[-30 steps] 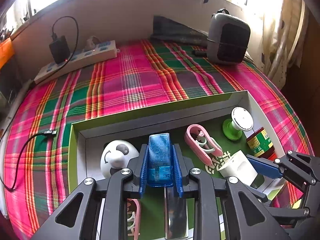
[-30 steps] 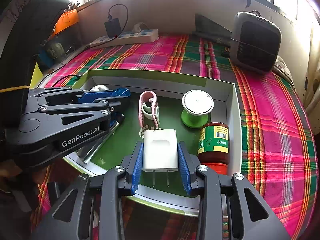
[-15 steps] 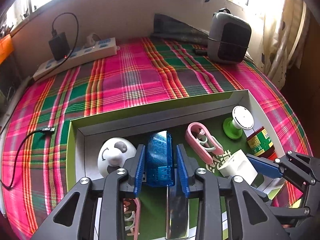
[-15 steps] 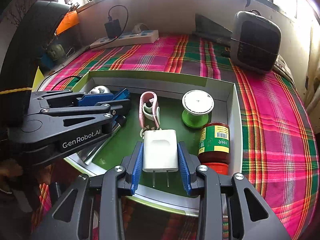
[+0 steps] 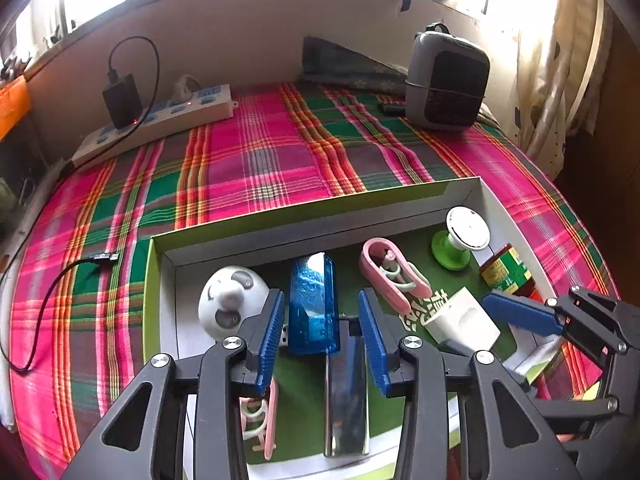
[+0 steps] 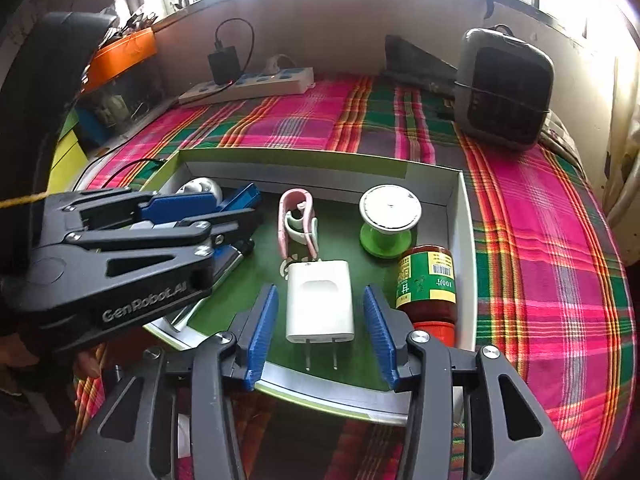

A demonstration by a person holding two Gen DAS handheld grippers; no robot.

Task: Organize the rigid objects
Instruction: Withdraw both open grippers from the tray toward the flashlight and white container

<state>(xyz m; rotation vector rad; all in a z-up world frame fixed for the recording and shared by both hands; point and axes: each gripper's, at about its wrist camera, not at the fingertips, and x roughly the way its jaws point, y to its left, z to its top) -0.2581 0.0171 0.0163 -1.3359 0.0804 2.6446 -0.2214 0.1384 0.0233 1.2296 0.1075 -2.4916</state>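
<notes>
My left gripper [image 5: 322, 326] has just been opening, its pads clear of the blue case [image 5: 313, 304] lying between them near the tray's [image 5: 312, 200] far wall. My right gripper [image 6: 320, 326] has likewise been opening around the white charger [image 6: 320, 300] (prongs toward me), which seems to rest flat by the tray's near edge.

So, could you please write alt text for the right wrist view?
The right gripper, jaws just opened, straddles a white charger lying in a green-floored box on a plaid cloth. A red jar, green spool and pink clip lie nearby; the left gripper reaches in.
</notes>
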